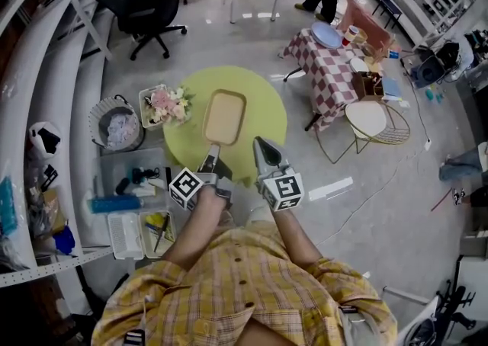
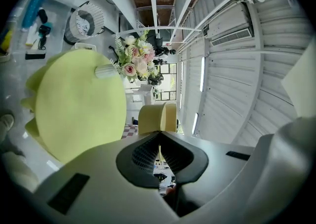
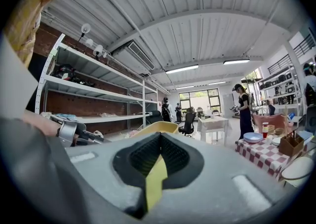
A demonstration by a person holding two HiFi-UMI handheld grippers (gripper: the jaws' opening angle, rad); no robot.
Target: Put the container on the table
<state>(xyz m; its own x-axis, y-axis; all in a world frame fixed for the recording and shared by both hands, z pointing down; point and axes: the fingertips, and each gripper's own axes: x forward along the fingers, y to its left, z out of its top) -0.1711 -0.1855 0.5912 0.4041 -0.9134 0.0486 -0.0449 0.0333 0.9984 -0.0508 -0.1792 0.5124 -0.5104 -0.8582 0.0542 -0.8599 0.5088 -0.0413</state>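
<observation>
Container (image 1: 224, 117), a shallow beige rectangular tray with rounded corners, lies over the middle of the round yellow-green table (image 1: 263, 100) in the head view; whether its base rests on the tabletop or hangs just above it cannot be told. The left gripper (image 1: 211, 155) has its jaws closed on the near short rim of the container, and the left gripper view shows the thin beige wall pinched between the two dark pads (image 2: 143, 156). The right gripper (image 1: 259, 143) is just beside it over the table's near edge, apart from the container, jaws together with nothing between them; only a sliver of the yellow-green tabletop shows through the slot behind the tips in the right gripper view. A box of pink and white flowers (image 1: 168, 103) sits at the table's left edge, with a wire basket (image 1: 114, 123) beside it on the floor. Well apart to the right stands a table with a red checked cloth (image 1: 324, 70) bearing a blue plate (image 1: 326, 34), and a black office chair (image 1: 145, 9) stands beyond
</observation>
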